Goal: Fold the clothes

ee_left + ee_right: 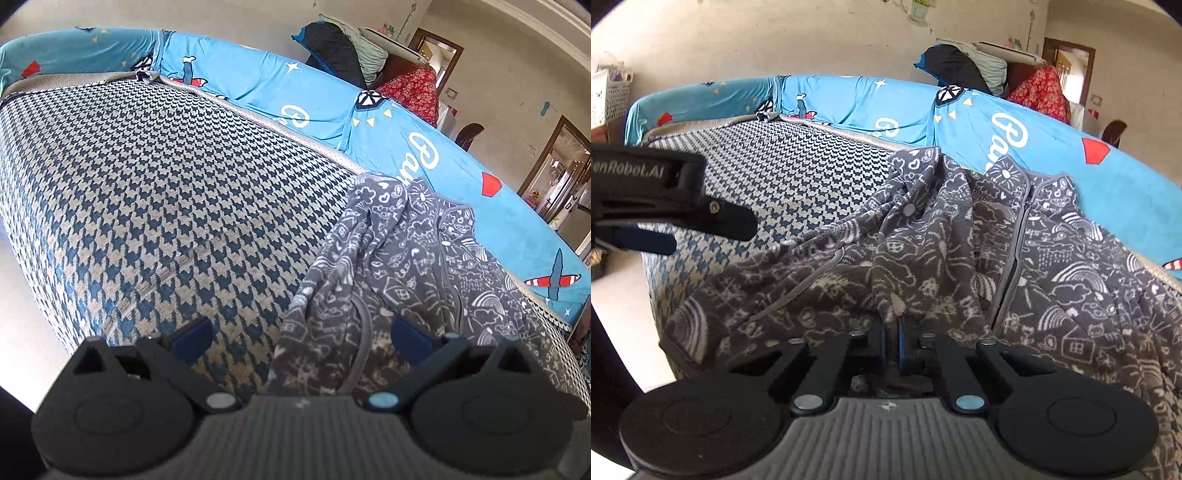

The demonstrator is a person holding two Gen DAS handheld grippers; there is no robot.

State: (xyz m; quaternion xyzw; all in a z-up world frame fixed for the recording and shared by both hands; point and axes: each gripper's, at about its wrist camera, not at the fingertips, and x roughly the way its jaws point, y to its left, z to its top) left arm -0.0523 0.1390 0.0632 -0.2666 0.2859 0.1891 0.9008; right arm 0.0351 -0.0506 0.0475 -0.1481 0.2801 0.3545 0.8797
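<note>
Up front in the left wrist view, the left gripper has its jaws spread wide, holding nothing. Its blue-padded fingertips hover over the houndstooth sofa seat, and the grey doodle-print fleece jacket lies crumpled on the seat ahead and to the right, its near edge reaching in between the jaws toward the right finger. Behind runs the blue cartoon-print sofa cover.

Seen from the right wrist, the right gripper has its jaws pressed together, pinching a raised fold of the jacket directly at the fingertips; the garment spreads out to both sides across the seat, zipper running up to the right. The left gripper enters from the left, just above the seat beside the jacket's edge.
</note>
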